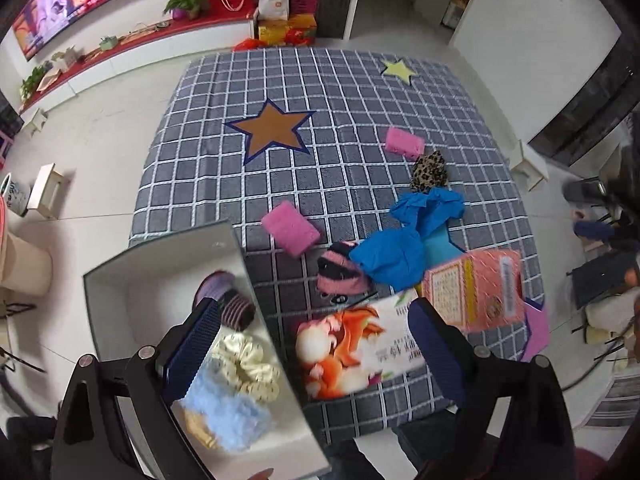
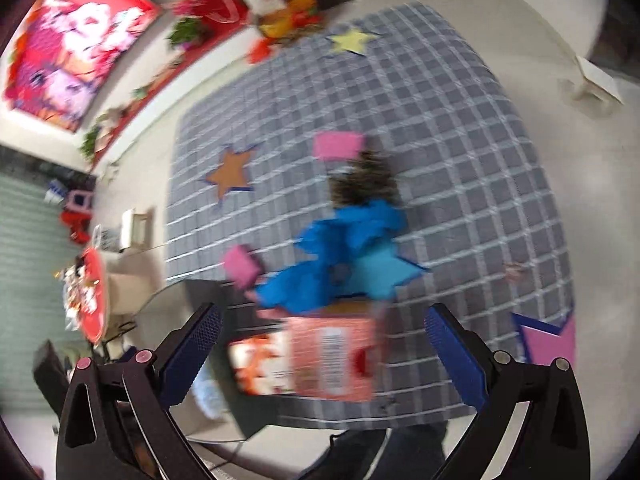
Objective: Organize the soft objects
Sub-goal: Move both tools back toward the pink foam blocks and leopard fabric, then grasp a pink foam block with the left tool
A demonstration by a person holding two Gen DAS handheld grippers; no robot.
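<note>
Here, the left gripper [image 1: 316, 344] is spread wide and holds nothing; it hangs over the near edge of the checked mat [image 1: 360, 92]. The white box [image 1: 108, 280] overlaps the mat's near-left corner, and the gripper's left finger [image 1: 192, 348] crosses in front of its interior. Inside the box lie a striped purple item [image 1: 228, 298], a cream scrunchie [image 1: 250, 364] and a pale blue fluffy item [image 1: 228, 420]. On the mat, past the fingertips, lie a pink pad [image 1: 291, 229], a pink-and-black striped item [image 1: 340, 272], a blue garment [image 1: 408, 240], a leopard-print item [image 1: 430, 171] and a second pink pad [image 1: 404, 142]. A printed carton [image 1: 360, 344] and a pink carton [image 1: 476, 288] lie on the mat's near edge, between the fingers.

The right gripper [image 2: 320, 356] is also spread wide and empty. Its view is motion-blurred; the pink carton [image 2: 332, 356] appears between its fingers, with the blue garment [image 2: 344, 256] just beyond on the mat.
</note>
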